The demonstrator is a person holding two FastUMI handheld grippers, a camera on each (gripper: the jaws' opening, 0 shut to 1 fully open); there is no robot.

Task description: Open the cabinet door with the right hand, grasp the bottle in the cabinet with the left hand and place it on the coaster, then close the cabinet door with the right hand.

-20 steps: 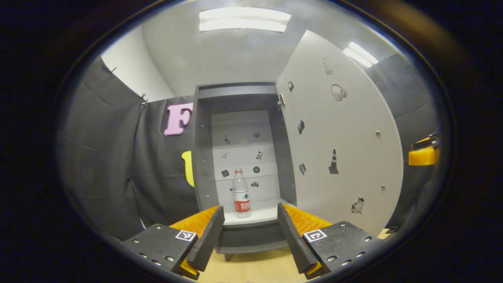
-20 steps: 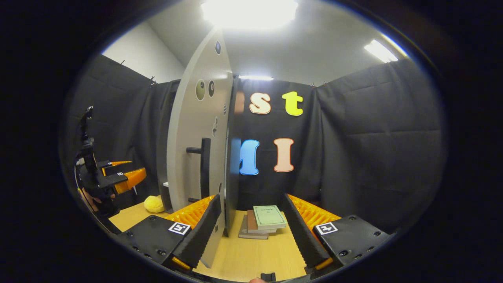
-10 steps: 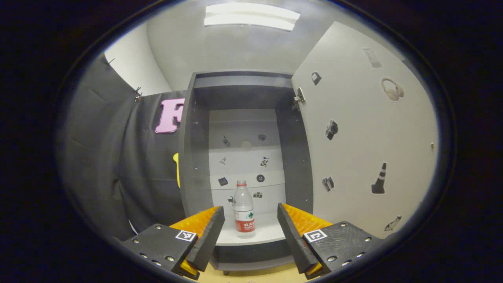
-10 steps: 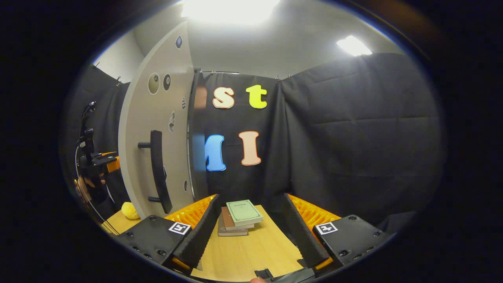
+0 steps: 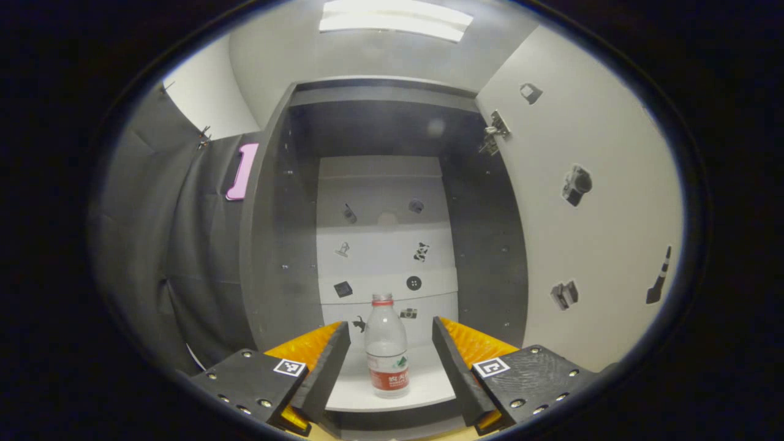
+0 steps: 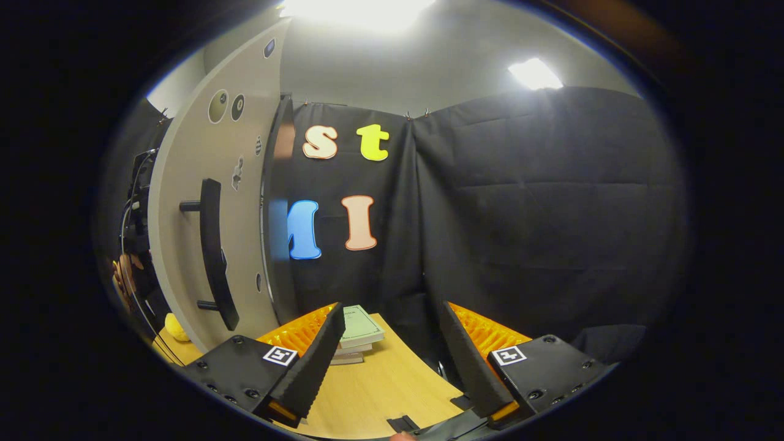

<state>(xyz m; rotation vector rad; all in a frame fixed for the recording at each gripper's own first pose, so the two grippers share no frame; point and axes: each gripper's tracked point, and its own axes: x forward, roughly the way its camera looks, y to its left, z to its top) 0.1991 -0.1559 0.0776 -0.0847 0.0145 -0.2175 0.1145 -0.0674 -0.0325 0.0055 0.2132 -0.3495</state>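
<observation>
While level, left gripper [image 5: 391, 367] seemingly bracketing bottle [image 5: 386, 346].

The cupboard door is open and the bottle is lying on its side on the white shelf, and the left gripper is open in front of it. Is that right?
Nearly. The bottle is not lying down: the left gripper view shows it standing upright, cap on top, on the white shelf. The rest holds: the cabinet door is open, and the left gripper is open in front of the bottle.

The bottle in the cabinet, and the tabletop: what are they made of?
The bottle looks like clear, thin plastic: you see through it, and it has a red screw cap. The tabletop looks like pale wood or wood-look laminate, with faint grain and a matte finish.
</observation>
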